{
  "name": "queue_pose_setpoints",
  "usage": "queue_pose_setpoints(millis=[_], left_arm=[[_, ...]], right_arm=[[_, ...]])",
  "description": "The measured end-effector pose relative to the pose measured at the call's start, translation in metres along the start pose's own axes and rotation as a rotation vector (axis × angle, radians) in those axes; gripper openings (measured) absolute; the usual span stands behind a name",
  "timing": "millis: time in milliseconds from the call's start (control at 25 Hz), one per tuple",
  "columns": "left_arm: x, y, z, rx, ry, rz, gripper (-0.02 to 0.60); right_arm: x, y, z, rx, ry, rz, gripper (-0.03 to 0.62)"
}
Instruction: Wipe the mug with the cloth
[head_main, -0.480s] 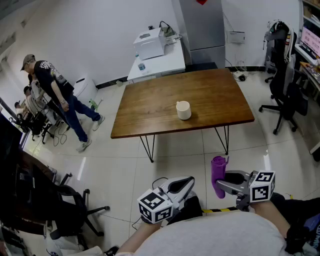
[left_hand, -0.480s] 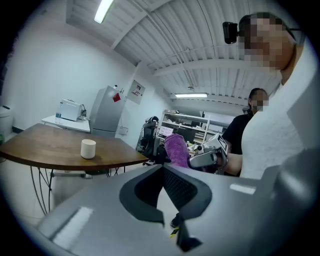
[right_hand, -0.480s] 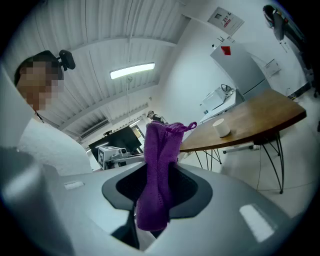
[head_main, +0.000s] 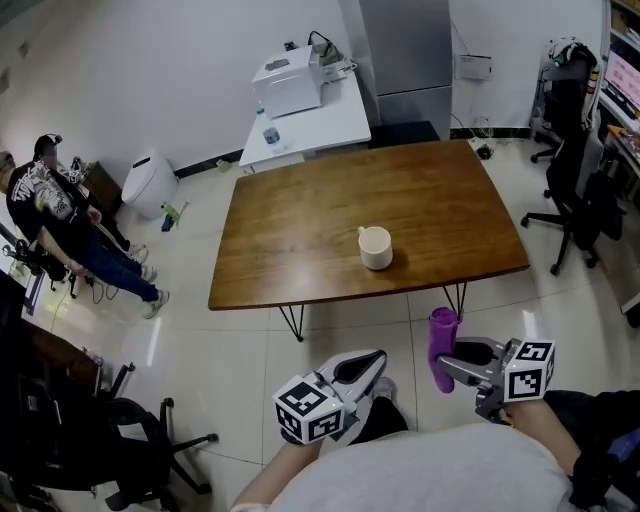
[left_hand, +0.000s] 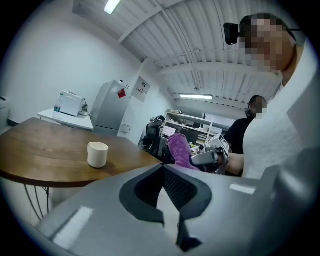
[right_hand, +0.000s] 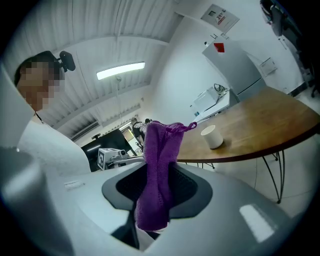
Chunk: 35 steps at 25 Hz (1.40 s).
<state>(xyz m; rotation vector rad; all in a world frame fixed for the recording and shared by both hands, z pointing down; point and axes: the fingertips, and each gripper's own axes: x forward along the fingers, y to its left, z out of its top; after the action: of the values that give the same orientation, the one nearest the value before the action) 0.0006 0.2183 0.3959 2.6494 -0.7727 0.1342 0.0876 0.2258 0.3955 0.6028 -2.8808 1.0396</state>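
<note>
A cream mug (head_main: 376, 247) stands upright near the front edge of the brown wooden table (head_main: 300, 220); it also shows as the mug (left_hand: 97, 154) in the left gripper view and the mug (right_hand: 212, 136) in the right gripper view. My right gripper (head_main: 446, 366) is shut on a purple cloth (head_main: 441, 348), held well short of the table; the cloth (right_hand: 157, 180) hangs between its jaws. My left gripper (head_main: 372, 365) is shut and holds nothing, close to my body. The cloth (left_hand: 181, 151) shows to its right.
A white side table (head_main: 310, 125) with a printer (head_main: 287, 83) stands behind the wooden table. Black office chairs (head_main: 565, 190) are at the right and one office chair (head_main: 110, 440) at the lower left. A person (head_main: 60, 225) stands at the far left.
The table and mug sit slightly lower and nearer in the head view. The person at the left has moved further left. Both grippers keep their places; the cloth stays held.
</note>
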Motion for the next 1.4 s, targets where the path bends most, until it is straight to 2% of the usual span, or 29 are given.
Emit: queue_pose_setpoints(millis=[280, 480, 880, 1080, 1240, 1400], left_arm=[[0.018, 0.123, 0.06, -0.007, -0.01, -0.035, -0.009], [0.03, 0.18, 0.085, -0.005, -0.01, -0.043, -0.009], [0.055, 0.217, 0.078, -0.023, 0.017, -0.034, -0.009], [0.064, 0.242, 0.079, 0.02, 0.038, 0.005, -0.009], [0.077, 0.265, 0.071, 0.094, 0.099, 0.024, -0.007], [0.098, 0.308, 0.059, 0.138, 0.185, 0.044, 0.044]], right_arm=[[0.092, -0.062, 0.074, 0.014, 0.004, -0.017, 0.135], [0.132, -0.088, 0.106, 0.008, 0.02, -0.024, 0.135], [0.138, -0.129, 0.118, 0.07, 0.022, -0.034, 0.135], [0.134, -0.142, 0.128, 0.066, 0.021, -0.036, 0.135], [0.128, -0.152, 0.133, 0.08, 0.013, -0.048, 0.135], [0.125, -0.164, 0.137, 0.087, 0.007, -0.059, 0.135]])
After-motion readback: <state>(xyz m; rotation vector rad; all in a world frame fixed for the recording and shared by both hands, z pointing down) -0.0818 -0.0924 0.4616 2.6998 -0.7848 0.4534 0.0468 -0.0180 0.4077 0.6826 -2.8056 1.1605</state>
